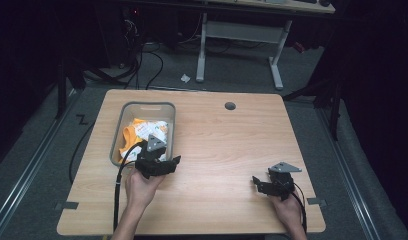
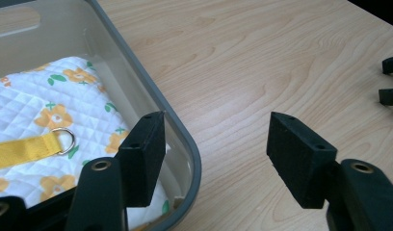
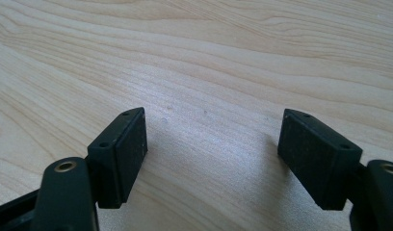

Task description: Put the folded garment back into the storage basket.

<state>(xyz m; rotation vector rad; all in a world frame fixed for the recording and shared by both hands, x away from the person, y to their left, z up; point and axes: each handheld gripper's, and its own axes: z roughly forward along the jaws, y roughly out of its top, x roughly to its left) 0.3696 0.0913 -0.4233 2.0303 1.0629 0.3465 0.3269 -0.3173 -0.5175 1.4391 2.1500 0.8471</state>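
A grey plastic bin (image 1: 120, 121) stands on the left half of the wooden table (image 1: 227, 145). In it lies a white quilted cloth (image 1: 148, 131) printed with orange flowers. The left gripper view shows the cloth (image 2: 45, 110) with a yellow strap and a metal D-ring (image 2: 64, 140). My left gripper (image 1: 176, 162) hovers at the bin's near right corner and is open. In its own view, my left gripper (image 2: 216, 154) has one jaw over the bin's inside and the other over bare wood, straddling the rim (image 2: 185, 139). My right gripper (image 1: 256, 182) rests open near the front right, nothing between its jaws (image 3: 211, 154).
A round cable hole (image 1: 230, 106) sits near the table's far edge. Beyond the table stands a white-legged desk (image 1: 277, 55), with cables on the dark floor (image 1: 142, 60). Tape marks (image 1: 67, 205) lie at the front corners.
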